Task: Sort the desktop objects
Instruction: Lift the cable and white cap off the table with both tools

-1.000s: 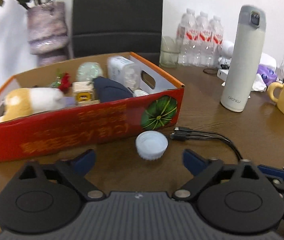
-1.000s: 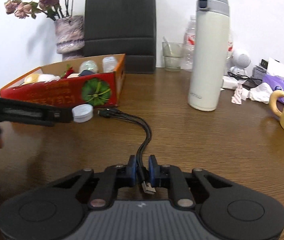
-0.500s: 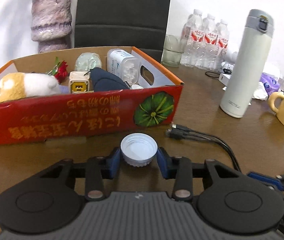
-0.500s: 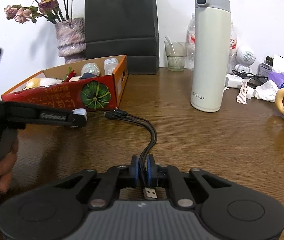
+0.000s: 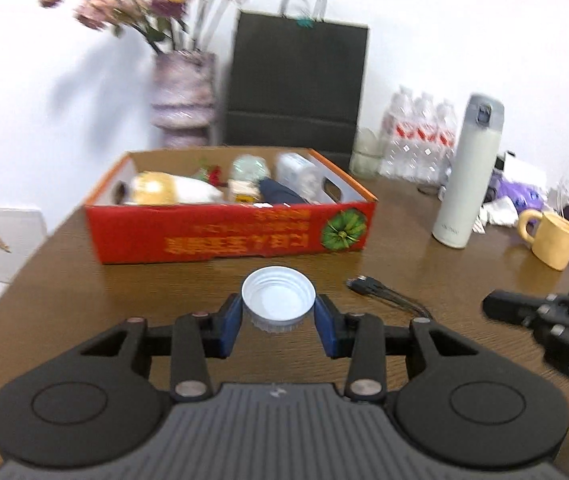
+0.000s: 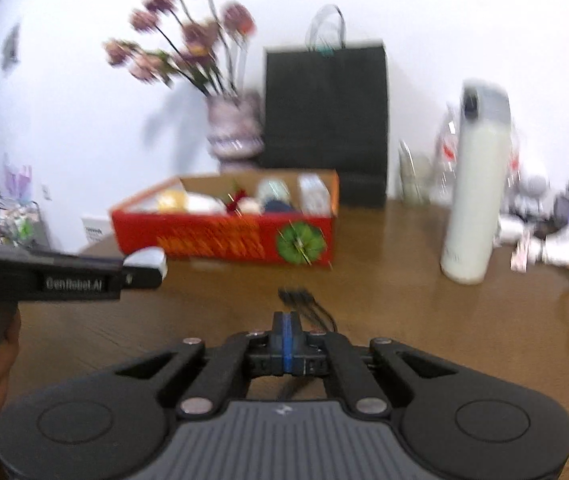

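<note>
Left tool (image 5: 278,318): blue pads closed on the rim of a white bottle cap (image 5: 278,298), open side up, held clear of the table (image 5: 64,280). Right tool (image 6: 288,338): pads pinched fully together on a black multi-head cable (image 6: 304,304); plug ends stick out forward, the rest trails under the tool body.

Landmark: red cardboard box (image 5: 228,236). It lies straight ahead of the left tool, long side facing it, open top. The cap sits just short of the box's front wall, lower than the rim. Left tool is the nearer one to the box; right tool sits off toward the box's pumpkin-print end. Judgement: the cap needs lifting over the front wall before release.

Box contents: plush toy (image 5: 168,192), small red flower, round pale object, white packet, dark blue item. Fairly full toward the pumpkin end.
</note>
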